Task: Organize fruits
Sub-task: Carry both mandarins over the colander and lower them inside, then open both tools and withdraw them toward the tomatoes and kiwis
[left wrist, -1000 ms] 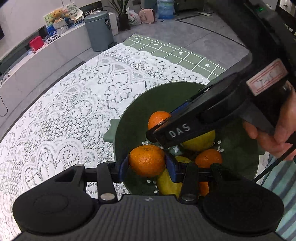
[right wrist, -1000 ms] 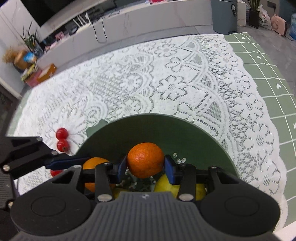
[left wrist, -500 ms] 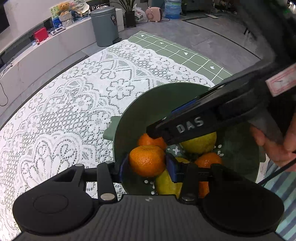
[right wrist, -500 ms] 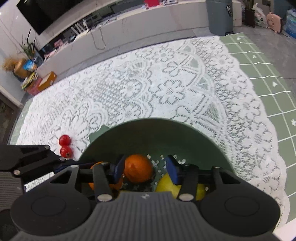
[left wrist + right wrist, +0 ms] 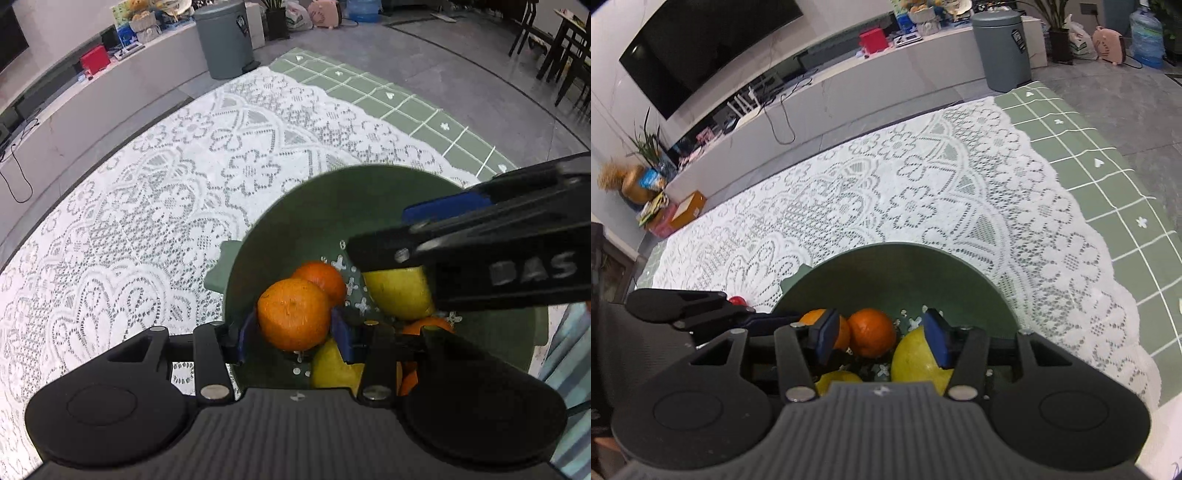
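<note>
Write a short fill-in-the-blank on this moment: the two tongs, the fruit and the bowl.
1. The left tongs are shut on an ____.
2. The right tongs are ____ and hold nothing.
3. The fruit lies in a ____ bowl.
4. The bowl stands on a white ____ cloth.

Missing words: orange; open; green; lace

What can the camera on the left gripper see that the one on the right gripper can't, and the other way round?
Only the left wrist view shows the left gripper squeezing an orange between its fingers, and dark chairs far off. Only the right wrist view shows the right gripper open and empty, a small red fruit on the lace cloth, and a big television. Both show the green bowl with oranges and yellow fruit, and the grey bin.
</note>
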